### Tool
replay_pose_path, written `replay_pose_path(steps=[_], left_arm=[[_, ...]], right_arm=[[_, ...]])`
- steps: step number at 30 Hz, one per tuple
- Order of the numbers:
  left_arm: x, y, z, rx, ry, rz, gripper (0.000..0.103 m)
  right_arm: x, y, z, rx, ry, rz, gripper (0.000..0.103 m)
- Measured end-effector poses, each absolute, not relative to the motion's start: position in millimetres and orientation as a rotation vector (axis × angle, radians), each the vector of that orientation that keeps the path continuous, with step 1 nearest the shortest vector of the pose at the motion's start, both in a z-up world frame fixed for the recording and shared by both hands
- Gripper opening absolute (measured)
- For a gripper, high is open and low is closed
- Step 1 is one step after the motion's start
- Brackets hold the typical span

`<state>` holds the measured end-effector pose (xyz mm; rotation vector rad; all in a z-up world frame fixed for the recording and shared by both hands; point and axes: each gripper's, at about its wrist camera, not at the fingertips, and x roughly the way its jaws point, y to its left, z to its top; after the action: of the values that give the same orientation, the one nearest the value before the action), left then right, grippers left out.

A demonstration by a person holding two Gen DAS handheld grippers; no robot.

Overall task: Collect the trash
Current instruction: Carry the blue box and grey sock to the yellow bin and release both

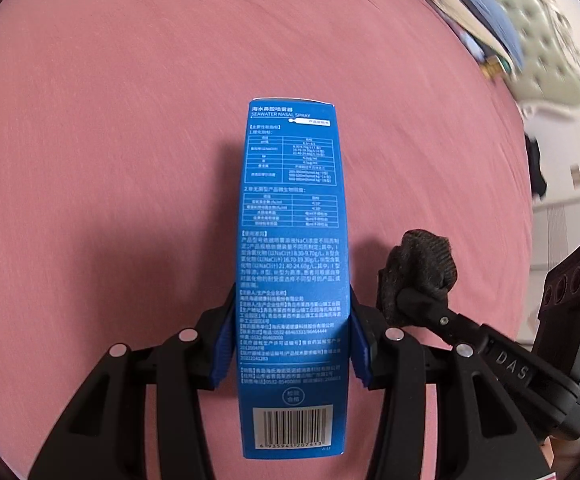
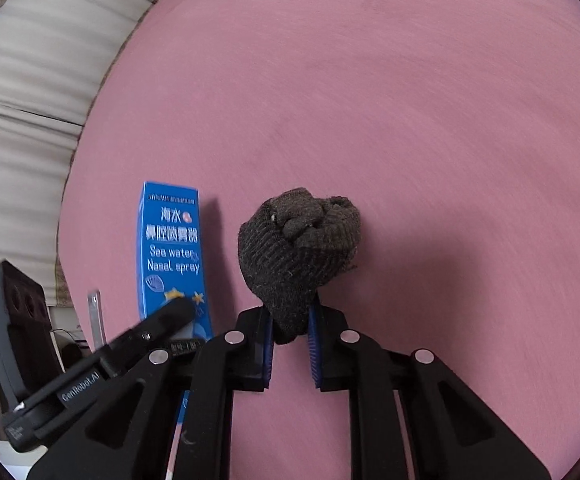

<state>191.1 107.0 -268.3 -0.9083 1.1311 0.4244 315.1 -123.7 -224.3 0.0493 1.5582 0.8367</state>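
Both claws loaded with trash over the pink bed [image 1: 130, 120].
Left claw [image 1: 292, 344] clamped the box [image 1: 292, 240] lengthwise; right claw [image 2: 290, 332] pinched the balled sock [image 2: 300, 248], both lifted for carrying.

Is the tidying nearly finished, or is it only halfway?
Midway, it seems. Both items are picked up: the left gripper clamps the blue nasal spray box, the right gripper pinches a balled dark sock, over the pink bedsheet. Dropping them remains; no bin is visible.
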Motion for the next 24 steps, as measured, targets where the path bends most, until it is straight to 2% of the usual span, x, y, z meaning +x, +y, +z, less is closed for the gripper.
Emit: replay_pose_path(steps=[24], left_arm=[[126, -218, -201, -0.555, 1.375, -0.104, 0.047]], right_arm=[[157, -464, -154, 0.456, 1.481, 0.418, 0.014]])
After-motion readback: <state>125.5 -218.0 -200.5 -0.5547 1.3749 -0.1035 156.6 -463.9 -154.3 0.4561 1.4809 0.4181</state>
